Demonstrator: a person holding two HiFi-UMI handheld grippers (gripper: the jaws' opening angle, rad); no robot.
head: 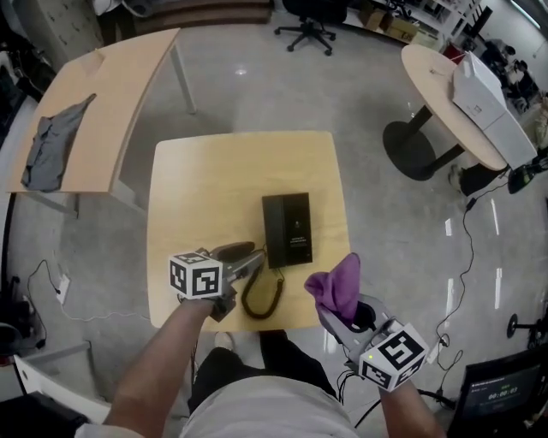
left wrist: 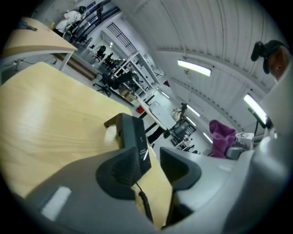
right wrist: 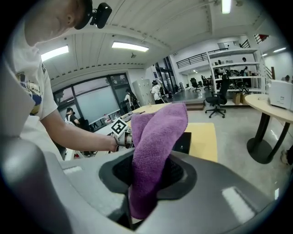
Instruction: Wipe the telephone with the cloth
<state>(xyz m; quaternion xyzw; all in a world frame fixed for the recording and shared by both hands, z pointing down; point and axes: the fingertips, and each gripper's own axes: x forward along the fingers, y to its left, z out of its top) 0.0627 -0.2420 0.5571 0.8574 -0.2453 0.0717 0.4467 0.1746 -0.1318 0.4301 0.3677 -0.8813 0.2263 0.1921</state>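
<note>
A black telephone base (head: 287,229) sits on the small wooden table (head: 197,180), and its dark handset (head: 231,251) lies just left of it. The coiled cord (head: 261,295) loops toward the table's near edge. My left gripper (head: 254,263) hovers low beside the handset with its jaws apart and nothing between them. Beyond those jaws, the left gripper view shows the base (left wrist: 133,137) and the cord (left wrist: 145,206). My right gripper (head: 347,312), held off the table's near right corner, is shut on a purple cloth (head: 336,285). The cloth (right wrist: 158,137) rises between the right gripper's (right wrist: 149,176) jaws.
A long wooden table (head: 120,94) at the left carries a grey garment (head: 53,141). A round table (head: 445,103) at the right bears a white machine (head: 484,94). An office chair (head: 306,26) stands far back. Cables lie on the floor (head: 462,257) at the right.
</note>
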